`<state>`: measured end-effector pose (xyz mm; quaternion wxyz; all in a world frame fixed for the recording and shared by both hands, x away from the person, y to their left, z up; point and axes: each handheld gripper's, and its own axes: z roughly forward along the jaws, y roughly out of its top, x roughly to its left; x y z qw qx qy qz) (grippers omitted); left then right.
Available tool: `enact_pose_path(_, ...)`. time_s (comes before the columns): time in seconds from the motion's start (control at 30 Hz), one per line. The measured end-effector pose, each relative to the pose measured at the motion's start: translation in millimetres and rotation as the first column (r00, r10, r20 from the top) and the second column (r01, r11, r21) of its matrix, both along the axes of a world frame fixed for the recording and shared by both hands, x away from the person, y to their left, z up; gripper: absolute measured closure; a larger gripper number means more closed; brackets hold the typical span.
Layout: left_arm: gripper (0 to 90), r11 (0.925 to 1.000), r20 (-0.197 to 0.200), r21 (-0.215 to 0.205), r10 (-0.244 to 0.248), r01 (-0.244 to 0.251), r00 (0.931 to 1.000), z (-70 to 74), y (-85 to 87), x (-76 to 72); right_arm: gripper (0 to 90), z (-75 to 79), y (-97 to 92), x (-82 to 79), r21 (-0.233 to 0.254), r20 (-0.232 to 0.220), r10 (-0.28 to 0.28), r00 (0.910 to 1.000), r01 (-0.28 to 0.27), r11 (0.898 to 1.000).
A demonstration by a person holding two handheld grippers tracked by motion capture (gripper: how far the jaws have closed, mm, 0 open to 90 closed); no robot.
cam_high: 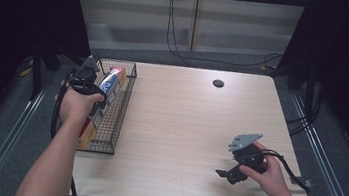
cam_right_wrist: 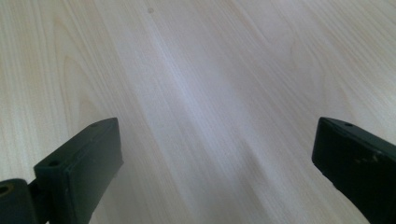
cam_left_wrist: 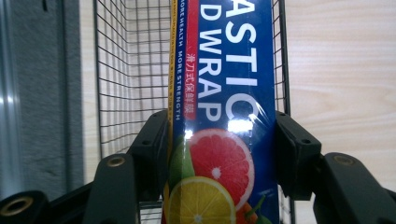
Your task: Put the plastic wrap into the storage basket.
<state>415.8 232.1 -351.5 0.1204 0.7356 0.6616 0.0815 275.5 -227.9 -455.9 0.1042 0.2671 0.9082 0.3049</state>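
Observation:
A long blue plastic wrap box point(cam_left_wrist: 224, 93) with citrus fruit printed on it lies lengthwise in a black wire basket point(cam_high: 119, 121) at the table's left edge. My left gripper point(cam_high: 88, 80) is over the basket, and its jaws press both long sides of the box point(cam_high: 108, 90). In the left gripper view the black pads point(cam_left_wrist: 152, 154) touch the box on either side. My right gripper point(cam_high: 233, 173) rests low over the bare wood at the front right, open wide with nothing between its fingers point(cam_right_wrist: 79, 168).
The light wooden table point(cam_high: 185, 119) has a round cable hole point(cam_high: 218, 83) near its far edge. Cables hang behind the table, and metal rails run along the floor on both sides. Dark curtains flank the area.

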Motion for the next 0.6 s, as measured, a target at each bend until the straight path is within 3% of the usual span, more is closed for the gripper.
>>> enact_pose_path(0.13,44.9,0.9995,0.009,0.004,0.03,-0.03,0.9995,-8.1,-3.3,0.3,1.3,1.5,-0.8,1.0,0.004,0.014,-0.005,0.9999,0.005,1.0)
enact_pose_path(0.17,44.9,0.9988,0.01,-0.01,0.048,-0.047,0.9988,-9.7,-4.3,-0.2,1.3,1.7,-0.3,0.6,0.008,-0.003,-0.006,1.0,0.006,1.0)
enact_pose_path(0.33,44.6,0.9981,-0.007,-0.009,0.061,-0.062,0.9981,-18.5,-10.1,0.2,1.3,0.7,1.7,2.0,0.017,0.0,0.007,1.0,-0.007,1.0)
enact_pose_path(0.4,44.5,0.9965,-0.004,-0.01,0.083,-0.083,0.9965,-21.7,-11.2,-0.1,1.3,1.0,1.3,1.8,-0.001,0.007,0.007,1.0,-0.007,1.0)
enact_pose_path(0.47,44.4,0.9971,-0.019,0.012,0.076,-0.076,0.9969,-24.3,-13.0,0.6,1.3,1.0,1.1,1.8,0.006,0.004,0.009,1.0,-0.009,1.0)
enact_pose_path(0.6,44.0,0.9962,-0.017,0.014,0.087,-0.086,0.9961,-27.8,-16.6,0.9,1.3,1.1,0.8,1.5,0.005,0.001,0.006,1.0,-0.006,1.0)
